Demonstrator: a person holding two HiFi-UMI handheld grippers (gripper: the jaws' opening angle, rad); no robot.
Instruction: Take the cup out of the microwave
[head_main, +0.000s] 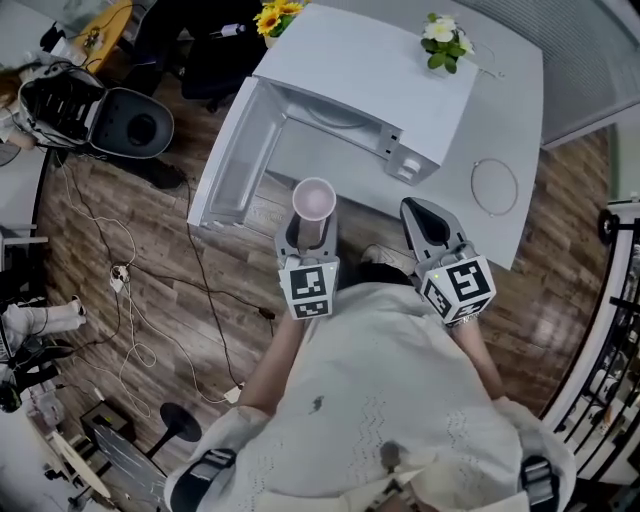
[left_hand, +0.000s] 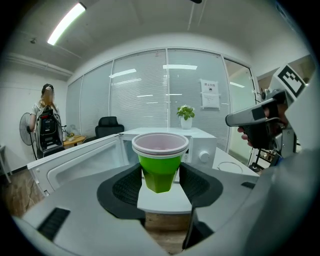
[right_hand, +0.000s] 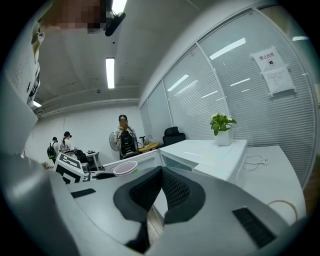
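White table (head_main: 515, 120) with open microwave (head_main: 370, 70) and looped cable (head_main: 473, 186)

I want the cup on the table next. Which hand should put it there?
Left. The left gripper is clamped on the cup, which is outside the open microwave. The right gripper is shut and empty, so it would have to take the cup over first.

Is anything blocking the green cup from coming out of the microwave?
Nothing visible does. The left gripper is shut on the green cup, which is already in front of the microwave opening. The door is swung wide open to the side, clear of the cup's way.
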